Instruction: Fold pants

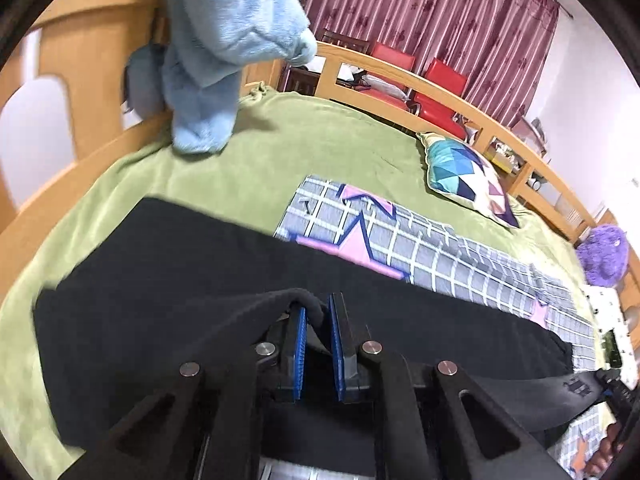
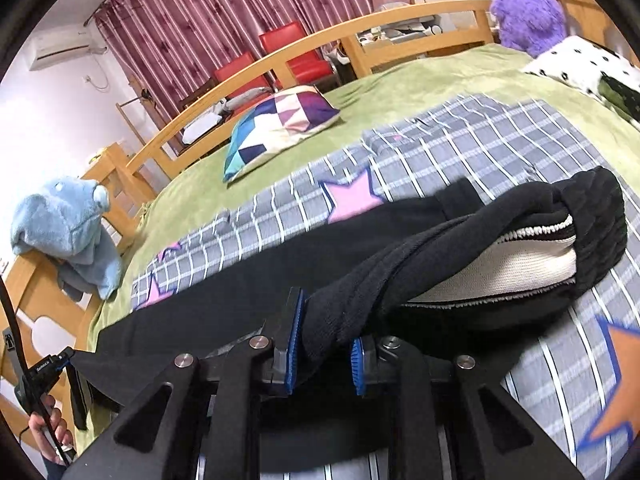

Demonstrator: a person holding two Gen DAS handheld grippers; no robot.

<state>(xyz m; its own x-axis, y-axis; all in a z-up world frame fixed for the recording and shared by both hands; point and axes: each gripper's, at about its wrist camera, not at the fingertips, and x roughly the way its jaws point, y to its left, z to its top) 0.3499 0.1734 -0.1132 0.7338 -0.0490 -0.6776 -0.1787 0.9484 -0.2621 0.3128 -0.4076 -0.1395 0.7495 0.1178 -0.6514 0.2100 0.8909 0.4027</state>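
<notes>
Black pants [image 1: 192, 264] | pinched in left gripper [image 1: 318, 320] | and right gripper [image 2: 326, 334]

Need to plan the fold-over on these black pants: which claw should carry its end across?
Probably the right claw: it grips the bunched waistband end of the black knit pants, already lifted off the grey checked sheet. The left claw pinches only a small fold and can anchor.

A bedroom at home.
I am over a bed with a green blanket [image 1: 248, 168] and a curved wooden frame [image 2: 256, 68]; a patterned cushion [image 2: 280, 124] lies mid-frame, plush toys, blue [image 2: 64, 228] at left and purple [image 2: 524, 16] upper right, maroon curtains [image 1: 432, 24] and red chairs [image 1: 440, 88] behind.
</notes>
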